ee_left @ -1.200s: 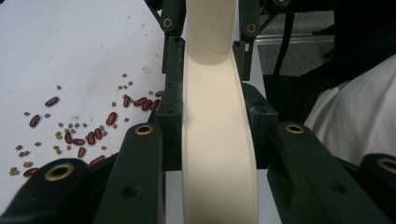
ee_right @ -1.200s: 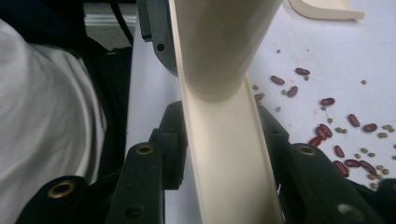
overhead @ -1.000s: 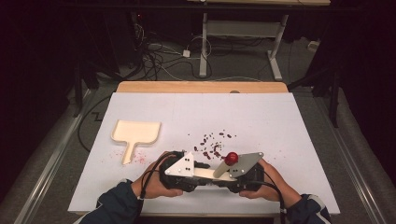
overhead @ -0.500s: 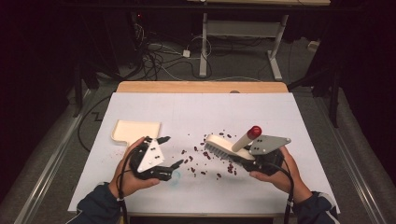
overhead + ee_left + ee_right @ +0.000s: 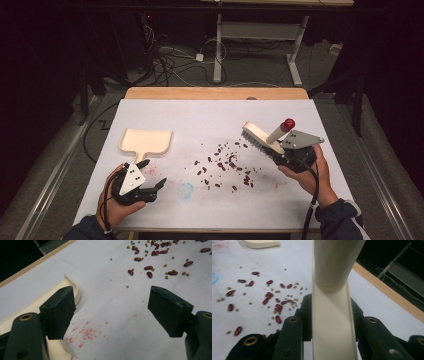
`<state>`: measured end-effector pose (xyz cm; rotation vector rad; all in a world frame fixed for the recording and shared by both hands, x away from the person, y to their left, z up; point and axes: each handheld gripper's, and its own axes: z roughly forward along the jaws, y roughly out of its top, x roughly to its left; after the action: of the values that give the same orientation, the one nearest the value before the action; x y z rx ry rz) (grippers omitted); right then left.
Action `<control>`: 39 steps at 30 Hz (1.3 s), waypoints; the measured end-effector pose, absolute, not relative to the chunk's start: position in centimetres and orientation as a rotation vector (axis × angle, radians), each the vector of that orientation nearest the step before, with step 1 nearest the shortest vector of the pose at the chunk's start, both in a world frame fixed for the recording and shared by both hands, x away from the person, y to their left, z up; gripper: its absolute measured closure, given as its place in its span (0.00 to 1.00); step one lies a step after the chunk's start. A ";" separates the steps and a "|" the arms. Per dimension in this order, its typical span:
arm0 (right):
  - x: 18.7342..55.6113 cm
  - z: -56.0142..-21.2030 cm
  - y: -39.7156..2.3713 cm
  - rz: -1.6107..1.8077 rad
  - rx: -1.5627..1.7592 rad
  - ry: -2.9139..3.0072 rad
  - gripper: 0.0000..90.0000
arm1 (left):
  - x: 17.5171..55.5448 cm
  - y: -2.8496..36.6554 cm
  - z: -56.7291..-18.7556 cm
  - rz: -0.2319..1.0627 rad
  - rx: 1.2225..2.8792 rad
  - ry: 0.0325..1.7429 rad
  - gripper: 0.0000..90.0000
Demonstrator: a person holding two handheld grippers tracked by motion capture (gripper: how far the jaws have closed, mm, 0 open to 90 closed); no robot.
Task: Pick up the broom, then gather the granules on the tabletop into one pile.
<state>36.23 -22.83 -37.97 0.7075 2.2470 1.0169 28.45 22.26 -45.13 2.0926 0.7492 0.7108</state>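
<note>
A cream dustpan [image 5: 146,140] lies flat at the table's left, handle toward me. My left gripper [image 5: 153,173] hovers just in front of that handle, open and empty. Its jaws have just been opening wide, then closing slightly. In the left gripper view the dustpan [image 5: 32,305] lies beside the left jaw of the gripper [image 5: 110,312]. My right gripper [image 5: 281,151] is shut on a cream brush [image 5: 257,136] with a red-tipped handle [image 5: 288,123], held above the table at the right. In the right gripper view the gripper [image 5: 331,305] clamps the brush's back [image 5: 332,335]. Red beans [image 5: 227,165] lie scattered mid-table.
Small green beans mix with the red ones [image 5: 150,267]. Pink stains and a faint blue ring [image 5: 186,190] mark the white cover. A wooden edge [image 5: 215,93] bounds the far side, with desk legs and cables on the floor beyond.
Both hands were together at the front middle by the brush. The left gripper has opened and moved left toward the dustpan handle. The right has carried the brush right and upward.
</note>
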 end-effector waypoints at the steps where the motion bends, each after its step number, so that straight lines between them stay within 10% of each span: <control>1: 36.6 -38.0 -22.9 1.015 0.718 2.241 0.75 | 28.4 22.3 -45.1 0.715 2.092 0.752 0.23; 20: 43.6 -43.4 -19.2 0.694 0.846 2.199 0.75 | 29.3 22.5 -45.8 0.710 2.136 0.782 0.23; 39: 38.6 -44.9 -12.9 0.806 0.559 2.390 0.74 | 29.1 22.3 -45.7 0.643 2.149 0.781 0.23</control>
<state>38.56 -12.89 -44.87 0.5594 2.3902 0.8058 29.07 22.28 -45.71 2.1486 0.7807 0.6432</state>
